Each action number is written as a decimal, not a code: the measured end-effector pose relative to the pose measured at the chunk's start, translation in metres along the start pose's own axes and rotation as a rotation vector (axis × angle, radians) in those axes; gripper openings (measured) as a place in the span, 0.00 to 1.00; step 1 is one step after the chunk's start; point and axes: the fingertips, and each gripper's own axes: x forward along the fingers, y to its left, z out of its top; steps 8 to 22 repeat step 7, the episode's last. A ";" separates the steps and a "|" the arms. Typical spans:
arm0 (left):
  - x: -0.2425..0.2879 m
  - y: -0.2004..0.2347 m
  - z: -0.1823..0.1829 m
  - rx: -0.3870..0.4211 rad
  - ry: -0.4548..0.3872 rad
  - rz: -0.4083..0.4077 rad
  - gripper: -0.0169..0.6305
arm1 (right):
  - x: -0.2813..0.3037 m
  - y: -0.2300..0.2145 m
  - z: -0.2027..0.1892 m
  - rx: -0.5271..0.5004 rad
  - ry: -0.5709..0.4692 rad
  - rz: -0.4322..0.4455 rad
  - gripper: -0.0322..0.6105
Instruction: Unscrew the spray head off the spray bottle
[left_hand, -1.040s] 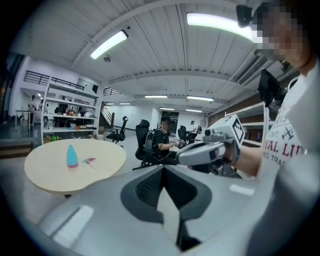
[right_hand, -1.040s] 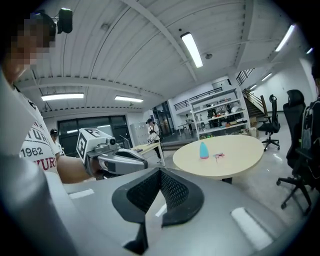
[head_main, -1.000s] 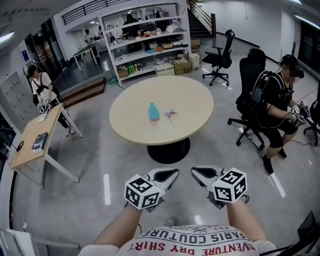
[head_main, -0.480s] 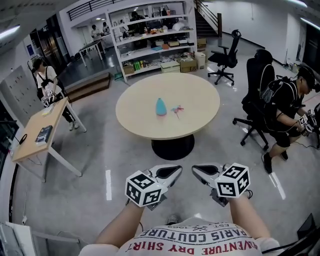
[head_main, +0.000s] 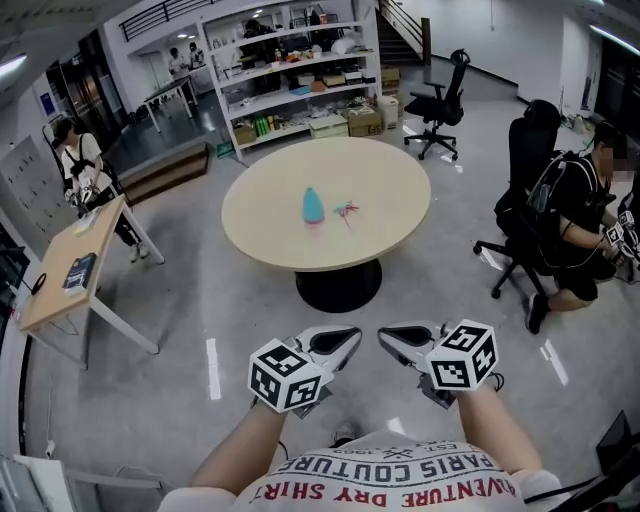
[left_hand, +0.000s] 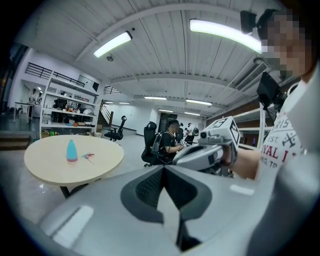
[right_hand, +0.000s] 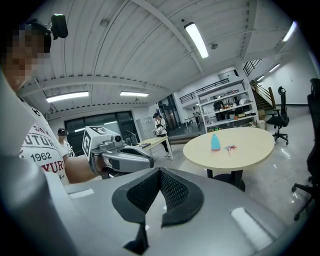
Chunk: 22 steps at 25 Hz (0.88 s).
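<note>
A light-blue spray bottle (head_main: 313, 205) stands upright near the middle of the round beige table (head_main: 270, 232), far ahead of me. A small pink and blue piece (head_main: 346, 210) lies on the table just right of it. The bottle (left_hand: 72, 150) and the small piece (left_hand: 88, 156) also show in the left gripper view, and the bottle (right_hand: 215, 142) in the right gripper view. My left gripper (head_main: 342, 342) and right gripper (head_main: 394, 340) are held side by side close to my body, well short of the table. Both are shut and hold nothing.
Black office chairs (head_main: 440, 103) stand right of the table, and a person (head_main: 575, 215) sits on one at the far right. A wooden desk (head_main: 75, 270) and a standing person (head_main: 78, 165) are at the left. White shelving (head_main: 300, 70) lines the back. Grey floor lies between me and the table.
The head view has swayed, so the table and room shifted a little in the picture. Both grippers stay shut in the same place before my body.
</note>
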 end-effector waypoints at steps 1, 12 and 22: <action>0.001 -0.001 -0.001 0.001 0.004 0.000 0.03 | -0.001 0.000 -0.002 0.004 0.003 -0.001 0.05; -0.001 -0.010 0.000 0.006 0.009 -0.007 0.03 | -0.007 0.007 -0.001 0.005 -0.001 0.006 0.05; -0.001 -0.010 0.000 0.006 0.009 -0.007 0.03 | -0.007 0.007 -0.001 0.005 -0.001 0.006 0.05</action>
